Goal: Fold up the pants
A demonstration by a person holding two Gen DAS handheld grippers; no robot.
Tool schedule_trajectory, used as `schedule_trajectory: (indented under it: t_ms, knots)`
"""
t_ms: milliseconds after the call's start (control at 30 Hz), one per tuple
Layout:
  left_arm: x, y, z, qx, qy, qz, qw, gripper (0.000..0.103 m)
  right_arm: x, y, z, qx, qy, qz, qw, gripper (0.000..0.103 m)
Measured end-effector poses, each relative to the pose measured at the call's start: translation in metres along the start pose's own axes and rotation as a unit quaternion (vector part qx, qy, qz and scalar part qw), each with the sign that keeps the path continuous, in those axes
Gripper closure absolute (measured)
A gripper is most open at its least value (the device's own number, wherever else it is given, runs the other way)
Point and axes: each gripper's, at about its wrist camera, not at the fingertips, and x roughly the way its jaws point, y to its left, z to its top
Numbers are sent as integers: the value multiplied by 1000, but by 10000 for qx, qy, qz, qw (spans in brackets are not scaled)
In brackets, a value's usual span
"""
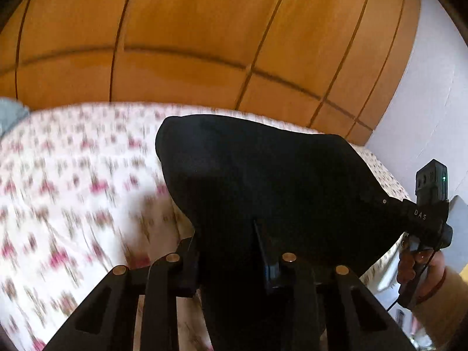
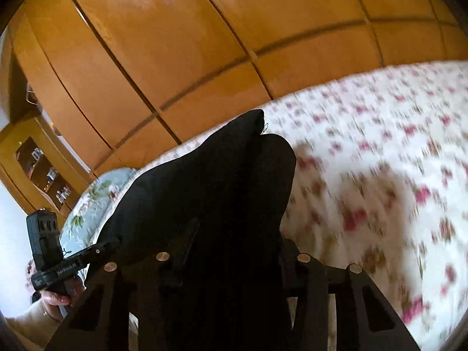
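Observation:
Black pants (image 1: 263,175) hang stretched between my two grippers, lifted above the floral bed cover (image 1: 73,175). My left gripper (image 1: 231,242) is shut on one end of the pants; the cloth drapes over and hides its fingertips. My right gripper (image 2: 234,234) is shut on the other end of the pants (image 2: 210,181), its tips hidden by cloth too. In the left wrist view my right gripper (image 1: 395,207) shows at the right, clamped on the cloth. In the right wrist view my left gripper (image 2: 108,247) shows at the lower left, clamped on the cloth.
The bed (image 2: 395,161) with a white and pink floral cover lies below. An orange wooden wardrobe (image 1: 204,44) stands behind it. A pale blue floral pillow (image 2: 87,204) lies at the bed's end. A wooden shelf unit (image 2: 38,163) stands beyond.

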Motion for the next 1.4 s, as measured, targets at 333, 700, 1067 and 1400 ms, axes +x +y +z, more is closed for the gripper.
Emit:
schedule_trajectory:
  t_ms: [333,700,1067,1400]
  knots:
    - [67,49,81,106,-218,624,9978,72,100,3,79,-227,-165,-30,9996,59]
    - [127,80,55,190,-195,1107,9935,45,170,-61,61,697,85,-465,9964,43]
    - [78,45,19,144,-404,1893,9810,41,118,4,49,-117,-15,-1361,9906,32]
    - [39,8,-30,-410,-65,2096,9769,40,67,44,-8,37,176,-1372,9904,25]
